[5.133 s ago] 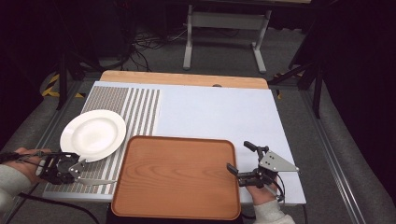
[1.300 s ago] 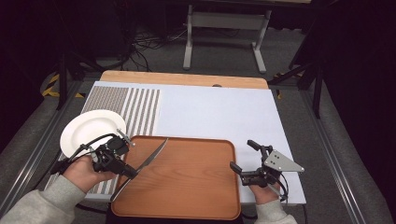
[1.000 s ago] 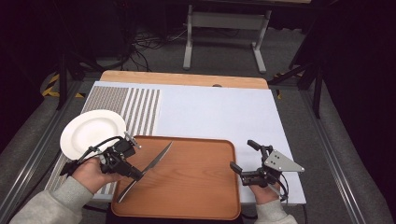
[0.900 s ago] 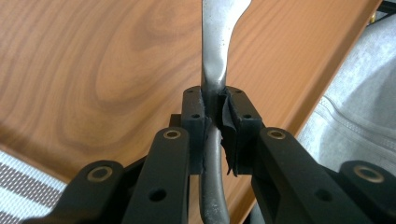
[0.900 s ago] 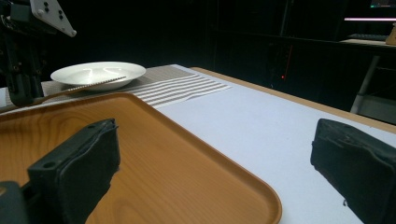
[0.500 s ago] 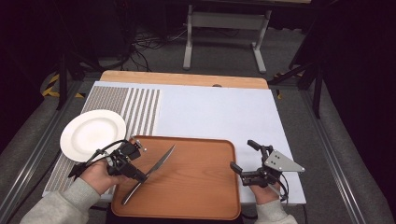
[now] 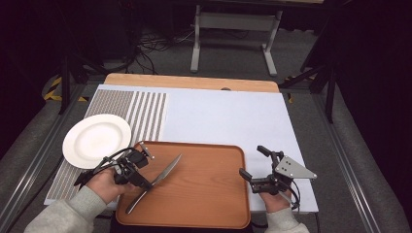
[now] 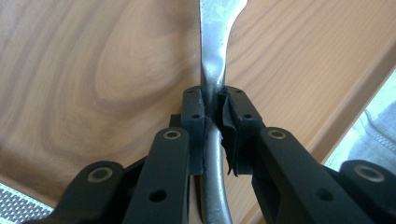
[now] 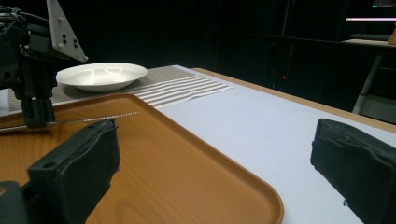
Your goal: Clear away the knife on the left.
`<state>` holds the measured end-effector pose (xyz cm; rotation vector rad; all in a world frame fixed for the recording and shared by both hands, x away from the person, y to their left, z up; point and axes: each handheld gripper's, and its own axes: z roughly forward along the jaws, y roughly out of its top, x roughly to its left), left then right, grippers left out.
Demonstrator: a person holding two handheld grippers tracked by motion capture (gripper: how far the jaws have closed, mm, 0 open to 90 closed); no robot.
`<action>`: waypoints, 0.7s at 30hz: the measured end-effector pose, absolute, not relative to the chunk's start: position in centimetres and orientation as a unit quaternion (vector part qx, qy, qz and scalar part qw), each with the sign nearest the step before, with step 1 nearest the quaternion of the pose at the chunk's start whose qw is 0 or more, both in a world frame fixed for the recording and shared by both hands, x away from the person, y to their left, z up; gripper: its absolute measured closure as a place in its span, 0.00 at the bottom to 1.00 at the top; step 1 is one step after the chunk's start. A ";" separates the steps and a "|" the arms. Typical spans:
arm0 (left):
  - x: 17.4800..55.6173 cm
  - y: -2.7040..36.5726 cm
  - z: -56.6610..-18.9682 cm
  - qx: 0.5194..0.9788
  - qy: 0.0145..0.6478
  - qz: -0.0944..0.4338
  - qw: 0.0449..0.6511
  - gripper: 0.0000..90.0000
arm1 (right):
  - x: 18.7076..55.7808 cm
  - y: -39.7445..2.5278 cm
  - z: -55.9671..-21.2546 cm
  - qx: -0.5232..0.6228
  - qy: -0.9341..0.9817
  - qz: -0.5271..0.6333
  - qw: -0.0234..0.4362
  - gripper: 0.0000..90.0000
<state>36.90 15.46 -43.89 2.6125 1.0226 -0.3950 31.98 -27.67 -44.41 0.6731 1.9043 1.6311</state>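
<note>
Table knife (image 7: pixel 156 180) over the left part of the wooden tray (image 7: pixel 204 194), blade pointing toward tray middle — left gripper (image 7: pixel 137 175) fingers (image 8: pixel 194 122) pinching its handle. Right gripper (image 7: pixel 253 166) at the tray's right edge, fingers spread, empty. White plate (image 7: pixel 96 140) left, on the counter (image 7: pixel 233 116).

1. Slim silver metal table knife (image 7: pixel 156 181), with a narrow handle that widens into a flat blade with a finely serrated edge (image 9: pixel 105 116).
2. Clamped at the neck (image 8: pixel 211 88) between handle and blade, blade free beyond the clamp.
3. Held nearly level just above the left part of a rounded rectangular brown wooden tray (image 7: pixel 204 194).
4. Lies diagonally in the high view, blade tip up-right toward the tray's middle, handle end down-left near the tray's front left corner.
</note>
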 end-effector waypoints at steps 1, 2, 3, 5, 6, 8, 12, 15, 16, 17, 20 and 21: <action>36.9 15.5 -43.9 0.910 0.360 -0.141 0.152 0.89 | 32.0 -27.7 -44.4 0.250 0.706 0.605 0.269 0.02; 36.9 15.4 -44.0 0.909 0.362 -0.141 0.152 0.89 | 32.0 -27.7 -44.4 0.250 0.706 0.605 0.269 0.02; 36.9 15.5 -44.0 0.909 0.362 -0.141 0.148 0.89 | 32.0 -27.7 -44.4 0.250 0.706 0.606 0.268 0.02; 36.9 15.5 -44.2 0.910 0.362 -0.140 0.143 0.89 | 32.0 -27.7 -44.4 0.250 0.705 0.606 0.268 0.02; 36.9 15.4 -44.2 0.909 0.365 -0.141 0.140 0.88 | 32.0 -27.7 -44.4 0.250 0.705 0.607 0.268 0.02; 36.8 15.4 -44.3 0.909 0.367 -0.142 0.138 0.88 | 32.0 -27.7 -44.4 0.250 0.705 0.607 0.268 0.02; 36.7 15.4 -44.4 0.910 0.367 -0.140 0.133 0.88 | 32.0 -27.7 -44.4 0.251 0.705 0.607 0.267 0.02; 36.8 15.4 -44.5 0.910 0.369 -0.138 0.133 0.88 | 32.0 -27.7 -44.4 0.251 0.705 0.608 0.267 0.02; 36.7 15.4 -44.5 0.910 0.369 -0.137 0.131 0.88 | 32.0 -27.7 -44.4 0.251 0.704 0.608 0.267 0.02; 36.7 15.4 -44.5 0.909 0.371 -0.138 0.130 0.88 | 32.0 -27.7 -44.4 0.251 0.704 0.608 0.267 0.02; 36.6 15.3 -44.4 0.913 0.366 -0.130 0.127 0.88 | 32.0 -27.7 -44.4 0.251 0.705 0.606 0.267 0.02; 36.6 15.3 -44.4 0.913 0.366 -0.130 0.127 0.88 | 32.0 -27.7 -44.4 0.251 0.705 0.606 0.267 0.02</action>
